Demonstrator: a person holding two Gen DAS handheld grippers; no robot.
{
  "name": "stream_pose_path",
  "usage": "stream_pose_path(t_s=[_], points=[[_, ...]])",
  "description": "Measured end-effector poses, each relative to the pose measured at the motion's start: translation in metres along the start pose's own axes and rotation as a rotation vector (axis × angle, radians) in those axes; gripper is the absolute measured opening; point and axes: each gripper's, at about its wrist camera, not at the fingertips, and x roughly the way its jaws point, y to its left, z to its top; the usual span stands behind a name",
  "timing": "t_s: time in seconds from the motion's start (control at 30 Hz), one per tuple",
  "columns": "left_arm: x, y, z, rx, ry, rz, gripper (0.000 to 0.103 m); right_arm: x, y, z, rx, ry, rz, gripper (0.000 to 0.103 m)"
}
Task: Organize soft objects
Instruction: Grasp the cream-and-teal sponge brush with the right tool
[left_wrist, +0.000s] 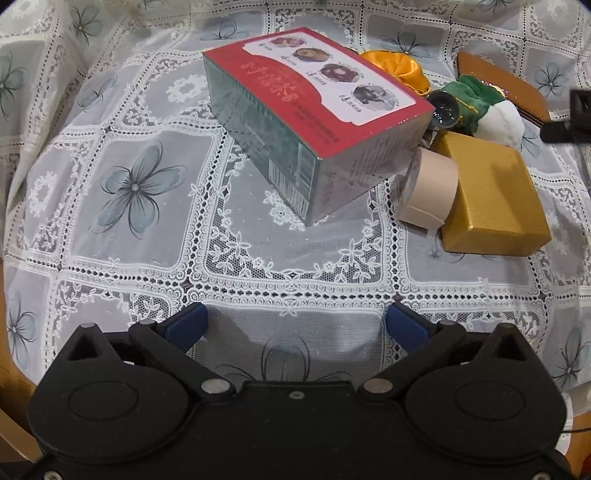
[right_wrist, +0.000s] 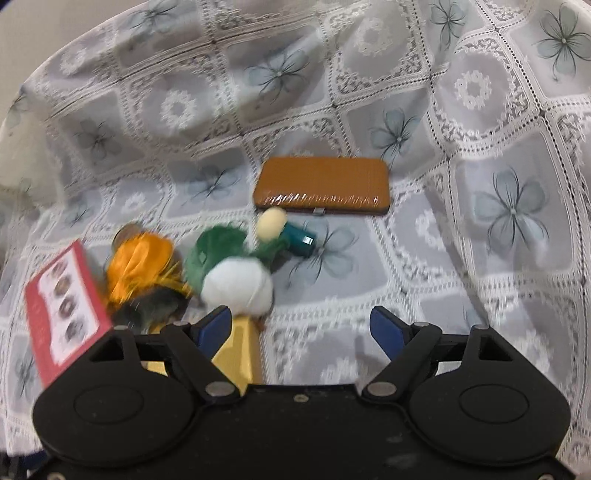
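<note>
Lace tablecloth (left_wrist: 155, 229) with grey flower prints covers the whole surface in the left wrist view. Left tool (left_wrist: 295, 326) hangs over bare cloth with its blue pads spread wide, nothing between them. Using the red-topped box (left_wrist: 314, 110) as the landmark: it sits up ahead of the tool, a beige tape roll (left_wrist: 430, 194) leans right against its right end, and a gold box (left_wrist: 491, 199) touches the roll on the far side. Behind the box's right corner there's an orange satin pouch (left_wrist: 399, 72), a small dark glass jar (left_wrist: 445, 109), and the green-and-white plush toy (left_wrist: 487, 110), all bunched close together. A brown case (left_wrist: 502, 85) lies just past the plush.

Right wrist view is pretty blurry. Right tool (right_wrist: 301, 326) is also spread open and holding nothing. The red box (right_wrist: 64, 306) is at the left edge here, orange pouch (right_wrist: 142, 266) just right of it, then the plush (right_wrist: 231, 269) right of that, sitting just ahead of the tool's left pad. A teal thing (right_wrist: 299, 240) pokes out beside the plush, can't tell what it is. Gold box (right_wrist: 240, 350) shows under the left pad, and the brown case (right_wrist: 321, 184) lies further back.
</note>
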Motion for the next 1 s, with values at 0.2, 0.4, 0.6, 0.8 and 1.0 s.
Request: stream_pose_path(t_s=[0.2,0.4,0.6,0.8,1.0], points=[[0.000,-0.002,-0.001,0.010,-0.008,0.003,0.101,0.023,-0.010,0.033,0.047,-0.025,-0.014,0.082],[-0.001,-0.003,-0.003,0.013,-0.013,-0.001,0.101,0.054,-0.004,0.064,0.073,-0.043,-0.027,0.082],[-0.003,-0.003,-0.006,0.015,-0.019,-0.002,0.101,0.093,0.002,0.079,0.090,0.003,-0.047,0.080],[-0.002,-0.003,-0.005,0.015,-0.019,-0.001,0.101,0.114,-0.001,0.078,0.130,0.056,-0.001,0.067],[-0.002,-0.002,-0.006,0.013,-0.019,0.001,0.101,0.118,-0.003,0.080,0.165,0.062,0.063,0.057]])
